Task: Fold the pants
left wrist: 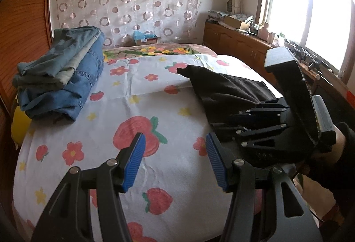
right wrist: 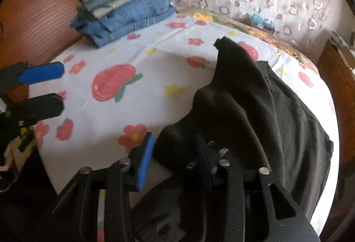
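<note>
The right tongs [right wrist: 174,159] stand wide over the near end of the black pants [right wrist: 255,108], gripping nothing yet; dark cloth lies between the pads [right wrist: 145,159], though whether they touch it cannot be told. The left tongs [left wrist: 175,159] hover wide and empty above bare sheet [left wrist: 155,100], just left of the garment. The pants lie crumpled along the right side of the bed [right wrist: 159,68], 1 corner poking toward the far end. The step in hand looks like a first grasp: it would go best with the right pads closing on 1 edge of cloth rather than a bunch, and the left tongs taking the matching edge so the fabric can be pulled flat before folding. Farther off, a stack [left wrist: 64,73] of folded jeans rests near the headboard [left wrist: 24,26]. Beyond the bed, a cardboard box [left wrist: 145,40] holds something blue, too small to identify.
</note>
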A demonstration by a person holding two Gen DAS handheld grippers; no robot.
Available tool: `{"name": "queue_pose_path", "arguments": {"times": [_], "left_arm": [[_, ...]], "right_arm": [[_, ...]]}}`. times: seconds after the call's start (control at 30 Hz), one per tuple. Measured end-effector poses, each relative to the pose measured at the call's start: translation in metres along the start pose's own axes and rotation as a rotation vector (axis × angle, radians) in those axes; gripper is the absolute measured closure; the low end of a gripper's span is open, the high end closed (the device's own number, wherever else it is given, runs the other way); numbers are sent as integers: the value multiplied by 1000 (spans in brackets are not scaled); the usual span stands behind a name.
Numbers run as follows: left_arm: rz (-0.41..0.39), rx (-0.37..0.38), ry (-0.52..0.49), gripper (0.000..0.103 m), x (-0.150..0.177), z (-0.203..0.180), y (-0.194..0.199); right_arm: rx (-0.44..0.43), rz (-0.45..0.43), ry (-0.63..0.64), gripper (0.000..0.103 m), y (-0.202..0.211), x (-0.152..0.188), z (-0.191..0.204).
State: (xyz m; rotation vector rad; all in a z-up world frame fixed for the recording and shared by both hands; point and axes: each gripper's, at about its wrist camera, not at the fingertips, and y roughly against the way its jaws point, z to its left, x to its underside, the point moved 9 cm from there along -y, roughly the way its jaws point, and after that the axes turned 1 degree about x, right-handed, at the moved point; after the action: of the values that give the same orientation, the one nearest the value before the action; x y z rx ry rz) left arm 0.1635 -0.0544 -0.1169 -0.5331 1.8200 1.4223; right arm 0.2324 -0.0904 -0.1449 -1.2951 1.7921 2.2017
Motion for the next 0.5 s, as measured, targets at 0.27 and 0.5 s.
{"name": "queue_pose_path", "arguments": {"times": [0.27,0.5], "left_arm": [[13,6,-1,47,6,-3,-4],[23,18,-17,47,9,-12,-9]], "right_arm": [[-10,-44,-23,100,19,-7,-12],[30,-135,-98,100,62,-18,-62]]}}
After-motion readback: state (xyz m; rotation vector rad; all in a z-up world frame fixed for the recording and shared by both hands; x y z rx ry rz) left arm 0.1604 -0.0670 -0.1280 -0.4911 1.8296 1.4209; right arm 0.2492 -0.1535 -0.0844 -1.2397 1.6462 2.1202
